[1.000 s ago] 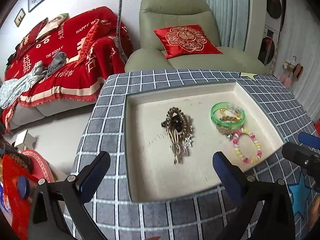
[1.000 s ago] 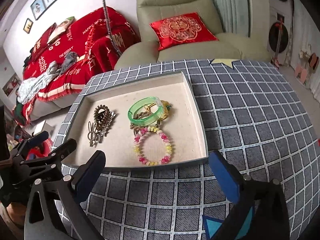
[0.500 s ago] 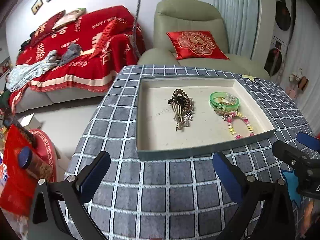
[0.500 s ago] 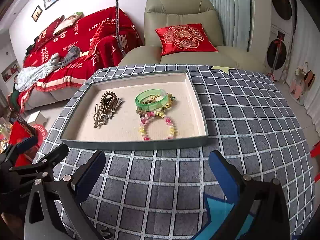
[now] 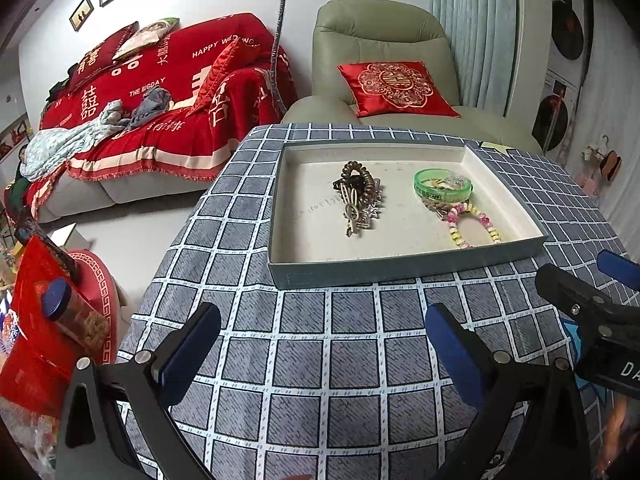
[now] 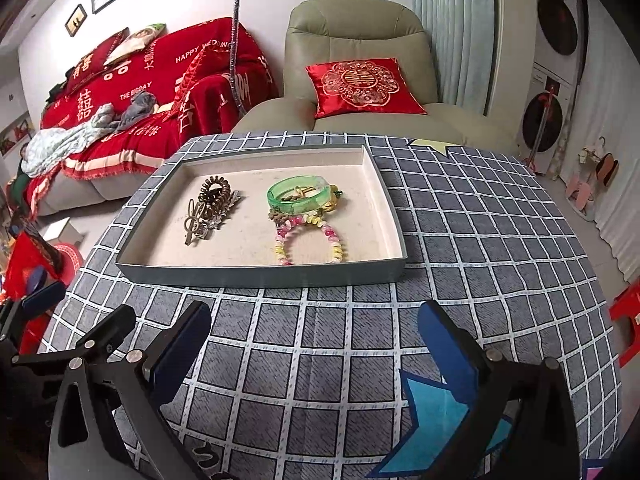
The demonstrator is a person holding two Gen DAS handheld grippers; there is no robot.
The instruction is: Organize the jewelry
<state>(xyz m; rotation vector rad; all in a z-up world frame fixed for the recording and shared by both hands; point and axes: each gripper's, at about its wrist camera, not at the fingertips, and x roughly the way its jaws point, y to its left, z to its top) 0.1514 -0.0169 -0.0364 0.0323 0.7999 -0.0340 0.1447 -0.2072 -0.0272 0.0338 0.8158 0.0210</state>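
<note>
Ahead of both jaws, tray now farther off; left gripper and right gripper wide open, empty, pulled back over table; sorting looks finished

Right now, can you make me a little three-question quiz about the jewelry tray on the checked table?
1. True or false: the green translucent bangle lies outside the shallow grey-rimmed tray.
2. Which sits nearer the tray's front wall: the pink and yellow beaded bracelet or the brown coiled hair tie?
3. Fill in: the left gripper and the right gripper are both ____ and hold nothing.

Key: 1 false. 2 the beaded bracelet. 3 open.
</note>
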